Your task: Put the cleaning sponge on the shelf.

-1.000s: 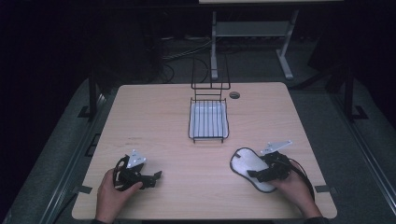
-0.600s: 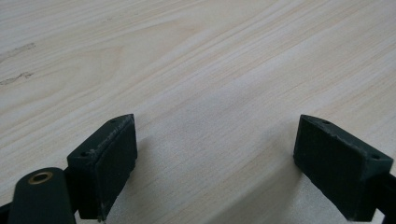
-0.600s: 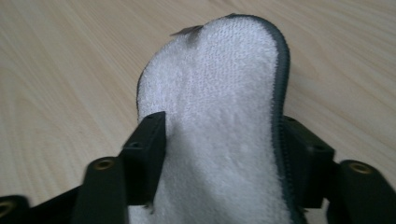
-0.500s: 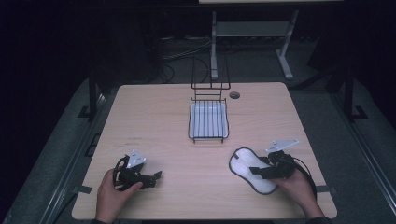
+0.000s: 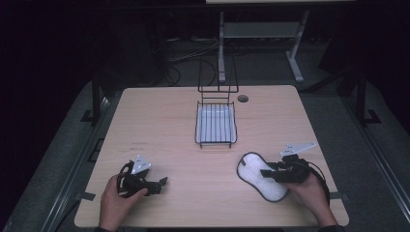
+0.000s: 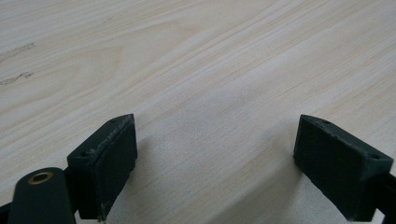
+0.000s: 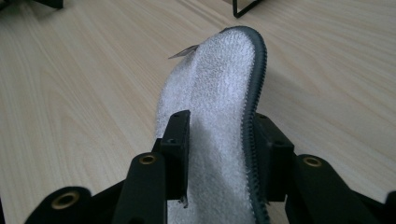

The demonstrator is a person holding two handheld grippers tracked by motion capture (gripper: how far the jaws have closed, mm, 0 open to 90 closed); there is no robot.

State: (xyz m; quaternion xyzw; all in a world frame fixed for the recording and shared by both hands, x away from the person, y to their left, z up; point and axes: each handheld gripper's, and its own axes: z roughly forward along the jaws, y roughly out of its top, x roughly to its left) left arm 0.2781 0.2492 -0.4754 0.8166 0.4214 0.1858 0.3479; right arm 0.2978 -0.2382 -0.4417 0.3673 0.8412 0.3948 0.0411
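The right tool point(image 5: 265, 172) sits at the near right of the counter point(image 5: 169, 125), its jaws having just been closing, and they now pinch a white fleecy insole point(image 5: 261, 176) with a dark stitched edge. In the right gripper view the right tool point(image 7: 219, 140) has one pad on each side of the insole point(image 7: 215, 93): one pad lies against the white face and the other against the grey rim, and the insole is bent up between them so that its far end rises clear of the wood. A small tag sticks out at the insole's far edge. From the high view the insole lies partly on the counter, near the right front corner, with the person's right hand point(image 5: 309, 191) behind the tool.

The left tool point(image 5: 162, 182) rests at the near left of the counter, held by the left hand point(image 5: 116, 200), well apart from the insole. In the left gripper view the left tool point(image 6: 215, 158) has its jaws spread wide with nothing but bare wood between them.

A black wire rack point(image 5: 216, 123) with a white lined tray stands at the middle of the counter, farther back, apart from both tools.
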